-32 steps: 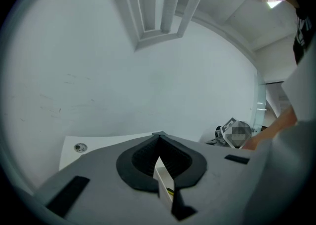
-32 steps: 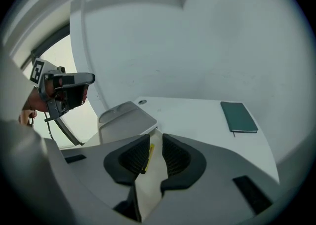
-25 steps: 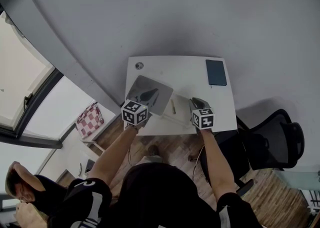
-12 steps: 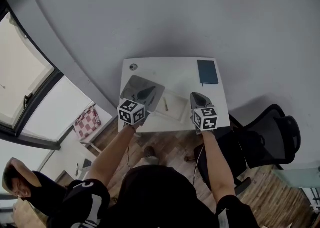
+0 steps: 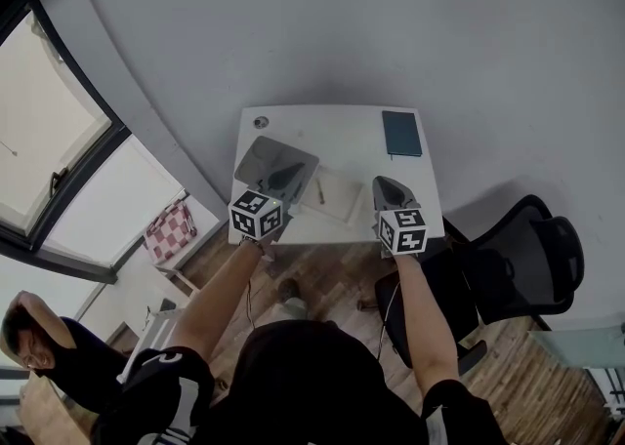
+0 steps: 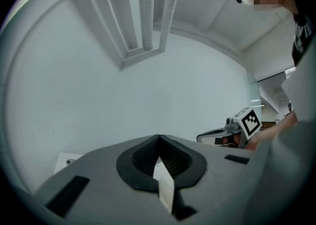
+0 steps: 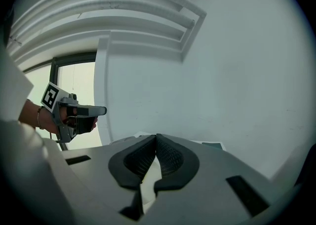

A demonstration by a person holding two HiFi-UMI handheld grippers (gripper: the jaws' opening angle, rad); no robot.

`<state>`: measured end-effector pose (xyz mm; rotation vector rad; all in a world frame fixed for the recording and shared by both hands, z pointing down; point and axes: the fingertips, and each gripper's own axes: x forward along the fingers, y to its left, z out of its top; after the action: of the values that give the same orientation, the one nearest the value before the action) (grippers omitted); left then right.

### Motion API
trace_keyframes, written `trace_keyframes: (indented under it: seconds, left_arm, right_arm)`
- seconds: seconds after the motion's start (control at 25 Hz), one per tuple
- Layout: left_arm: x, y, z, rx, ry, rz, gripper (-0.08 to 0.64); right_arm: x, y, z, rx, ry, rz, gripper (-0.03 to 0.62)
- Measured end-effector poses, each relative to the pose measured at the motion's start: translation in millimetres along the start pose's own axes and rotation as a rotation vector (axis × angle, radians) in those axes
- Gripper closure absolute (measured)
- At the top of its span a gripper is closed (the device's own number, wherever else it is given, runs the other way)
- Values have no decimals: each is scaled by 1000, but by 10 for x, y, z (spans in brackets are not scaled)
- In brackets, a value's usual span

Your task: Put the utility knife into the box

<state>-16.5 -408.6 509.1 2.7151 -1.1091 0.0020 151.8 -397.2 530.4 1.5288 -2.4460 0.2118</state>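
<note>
- Utility knife (image 5: 320,191): slim yellowish item, lying flat at centre frame on the left margin of the box; too small to tell whether it sits inside the rim or just beside it
- Box (image 5: 344,201): shallow, white and open-topped, on the near half of the table between the two tools
- Left gripper (image 6: 159,142): jaws together at the tips, nothing between the pads; held above the table's near left corner, apart from knife and box
- Right gripper (image 7: 156,140): jaws closing to a full meet, with only bare table showing past them; held at the near right edge, clear of the box
- Table (image 5: 322,131): small white top at centre frame
- Notebook (image 5: 401,133): dark teal, at the far right corner, well apart from the box
- Round grommet (image 5: 260,122): at the far left corner
- Office chair (image 5: 527,258): black, right of the table
- Step in hand, as judged: neither tool grips anything, so this is either the approach or the pull-back after placing
- Next move, if the knife is still outside: open one tool, lower it over the handle, close across the narrow width, then lift over the rim
</note>
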Motion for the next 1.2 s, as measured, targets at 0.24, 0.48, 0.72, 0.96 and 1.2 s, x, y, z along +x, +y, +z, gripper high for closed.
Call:
trace_keyframes:
  seconds: [0.24,0.48,0.72,0.96,1.2]
  left_arm:
    - [-108,-160,-18,4,-4,10,535]
    - [-133,-314,-40,8,-3,5,535]
    - [-119,-415,-58,14,-1,5,534]
    - [-90,-477,-62,19,7,3,534]
    - [-65,-524,-56,25,7,2,534]
  right_arm:
    - [-207,82,-8,1,-13,14,577]
    - [-372,97,-73,-1,-16,19,577]
    - [-481,78,-86,-6,-27,31,578]
    - [-539,61,-76,-14,-35,41,578]
    - [-574,36,-88,-16,-35,45,578]
